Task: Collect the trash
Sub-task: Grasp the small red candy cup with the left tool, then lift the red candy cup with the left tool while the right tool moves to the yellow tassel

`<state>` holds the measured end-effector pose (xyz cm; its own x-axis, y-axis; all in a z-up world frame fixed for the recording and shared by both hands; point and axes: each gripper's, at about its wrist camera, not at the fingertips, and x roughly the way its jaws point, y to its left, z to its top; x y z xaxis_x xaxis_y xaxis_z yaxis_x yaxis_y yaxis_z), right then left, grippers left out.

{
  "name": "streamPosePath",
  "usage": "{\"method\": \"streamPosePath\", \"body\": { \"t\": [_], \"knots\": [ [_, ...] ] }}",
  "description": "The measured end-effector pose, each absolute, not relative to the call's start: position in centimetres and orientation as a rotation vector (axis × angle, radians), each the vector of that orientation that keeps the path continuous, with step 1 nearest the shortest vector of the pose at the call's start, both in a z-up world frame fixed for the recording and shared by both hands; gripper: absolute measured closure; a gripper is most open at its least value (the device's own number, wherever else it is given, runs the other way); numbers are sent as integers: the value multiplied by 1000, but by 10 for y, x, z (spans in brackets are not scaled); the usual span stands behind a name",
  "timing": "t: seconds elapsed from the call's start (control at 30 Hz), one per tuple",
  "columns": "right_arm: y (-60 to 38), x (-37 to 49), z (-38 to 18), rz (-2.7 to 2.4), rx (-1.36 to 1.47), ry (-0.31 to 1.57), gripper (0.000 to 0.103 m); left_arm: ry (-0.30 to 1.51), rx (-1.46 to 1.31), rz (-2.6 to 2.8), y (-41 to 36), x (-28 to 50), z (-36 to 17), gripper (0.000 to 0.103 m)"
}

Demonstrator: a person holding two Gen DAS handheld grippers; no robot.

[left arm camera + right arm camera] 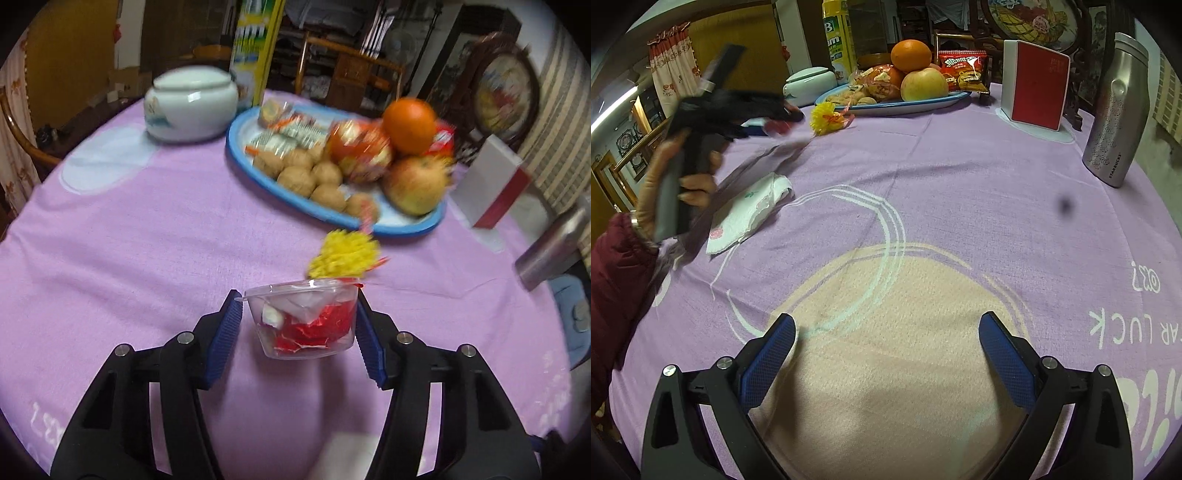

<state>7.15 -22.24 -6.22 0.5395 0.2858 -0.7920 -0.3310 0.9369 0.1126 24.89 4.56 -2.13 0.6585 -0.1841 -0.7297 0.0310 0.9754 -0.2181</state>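
Left claw point(299, 325) grips clear cup point(303, 317) (wrappers inside) | right claw point(886, 354) wide open, empty, sees napkin point(746, 214)

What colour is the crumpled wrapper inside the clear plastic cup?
Red, with a bit of white; the wrapper in the cup shows best in the left wrist view.

Blurred fruit plate point(236, 155), cut-off sleeve point(613, 280)

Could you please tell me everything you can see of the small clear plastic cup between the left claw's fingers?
The plastic cup is small, clear and thin-walled, with a flared rim and a narrower base. It holds crumpled red foil wrappers and white scraps. It leans a little and sits between the blue ribbed pads of the left claw, which press its sides. Below it is the purple tablecloth; whether its base touches the cloth is unclear. A yellow flower-like bundle lies just beyond it.
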Motion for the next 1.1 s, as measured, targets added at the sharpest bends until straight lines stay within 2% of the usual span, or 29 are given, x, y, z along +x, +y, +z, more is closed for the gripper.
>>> {"method": "streamPosePath", "body": {
  "t": [0.1, 0.23, 0.63, 1.07, 1.1],
  "knots": [
    [-222, 71, -62, 365, -57, 932, 4, 761, -201, -150, 46, 214, 11, 44],
    [-220, 71, -62, 361, -67, 933, 4, 709, -186, -148, 53, 164, 28, 44],
    [-213, 69, -64, 336, -125, 939, 4, 758, -239, 53, 141, 18, 1, 45],
    [-209, 68, -65, 292, -141, 941, 4, 890, -324, 69, 173, 13, -41, 44],
    [-209, 68, -65, 289, -142, 944, 4, 887, -327, 69, 175, 12, -41, 40]
  ]
}}
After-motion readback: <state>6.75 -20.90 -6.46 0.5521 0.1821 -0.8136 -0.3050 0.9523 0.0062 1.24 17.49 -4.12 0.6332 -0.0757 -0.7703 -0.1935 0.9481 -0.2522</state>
